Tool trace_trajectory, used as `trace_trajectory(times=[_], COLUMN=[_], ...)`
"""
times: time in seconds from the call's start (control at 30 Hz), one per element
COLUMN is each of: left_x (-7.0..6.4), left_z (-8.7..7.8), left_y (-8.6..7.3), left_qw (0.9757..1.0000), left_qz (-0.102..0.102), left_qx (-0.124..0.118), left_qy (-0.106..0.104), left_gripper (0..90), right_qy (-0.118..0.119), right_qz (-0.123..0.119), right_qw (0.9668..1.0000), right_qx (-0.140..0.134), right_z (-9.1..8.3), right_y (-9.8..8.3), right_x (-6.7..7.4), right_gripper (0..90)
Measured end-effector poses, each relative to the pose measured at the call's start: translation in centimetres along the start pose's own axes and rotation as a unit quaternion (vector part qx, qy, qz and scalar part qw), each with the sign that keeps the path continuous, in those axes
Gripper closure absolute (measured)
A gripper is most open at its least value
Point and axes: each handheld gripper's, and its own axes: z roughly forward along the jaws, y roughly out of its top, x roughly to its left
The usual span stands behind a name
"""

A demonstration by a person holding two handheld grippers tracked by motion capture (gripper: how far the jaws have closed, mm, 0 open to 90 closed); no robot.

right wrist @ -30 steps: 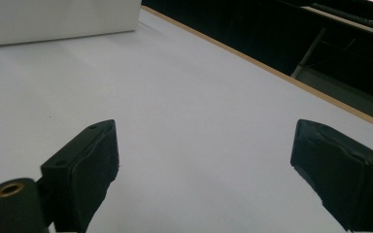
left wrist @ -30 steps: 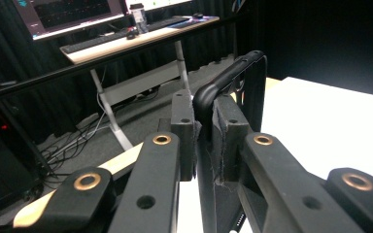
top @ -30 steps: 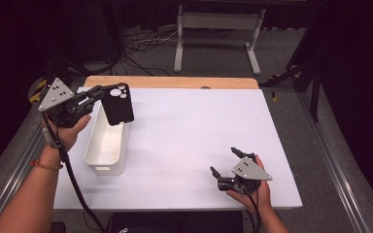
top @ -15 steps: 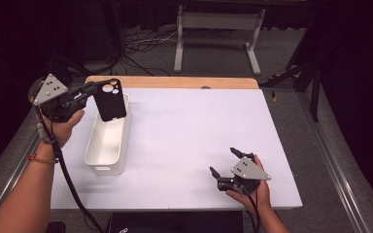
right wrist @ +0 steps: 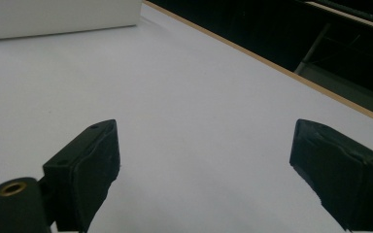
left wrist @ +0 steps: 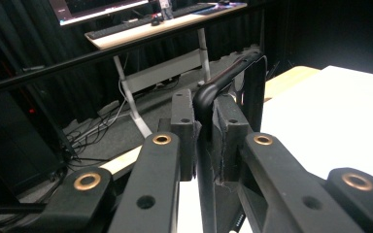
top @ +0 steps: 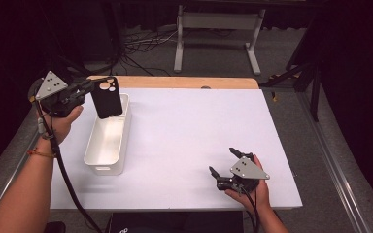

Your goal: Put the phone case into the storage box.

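Note:
A black phone case (top: pixel 107 98) with a camera cut-out hangs upright over the far end of a white oblong bin (top: pixel 105 169). My left gripper (top: pixel 91 90) is shut on the case's edge, held by a hand at the table's left side. In the left gripper view the pads (left wrist: pixel 184 131) pinch the thin rim of the case (left wrist: pixel 229 73), which rises beyond them. My right gripper (top: pixel 222 160) rests open near the table's front right, held in a hand. Its jaws (right wrist: pixel 204 165) stand wide apart over bare white tabletop, with the bin (right wrist: pixel 58 17) far off.
The white tabletop (top: pixel 194 126) has a wooden strip (top: pixel 184 82) along its far edge. Beyond it are a desk frame (top: pixel 216 29) and floor cables (top: pixel 141 46). A dark flat object (top: pixel 175 223) lies at the near edge. A cable (top: pixel 65 179) trails from the left gripper.
The left gripper has carried the phone case a little to the left and farther back, over the bin's far end. The right gripper has stayed still.

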Motion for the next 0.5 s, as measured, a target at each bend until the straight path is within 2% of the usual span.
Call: trace_trajectory(times=[0.17, 0.37, 0.5], left_x=[0.6, 1.7, 2.1], left_z=[1.2, 2.6, 3.6], left_y=[-0.5, -1.5, -2.1], left_qw=[1.0, 0.9999, 0.9998], left_qz=[0.005, -0.001, 0.006], left_qx=[0.008, 0.007, 0.015], left_qy=[0.002, -0.01, -0.013], left_gripper=[82.0, 82.0, 82.1], right_qy=[0.0, -0.001, -0.001], right_qz=[0.001, 0.001, 0.003], right_qw=[1.0, 1.0, 1.0], right_qx=[0.003, 0.006, 0.009], right_z=[0.1, 0.3, 0.4], right_y=[-0.1, -0.1, -0.1], right_x=[0.0, 0.0, 0.0], right_gripper=[11.8, 11.8, 11.9])
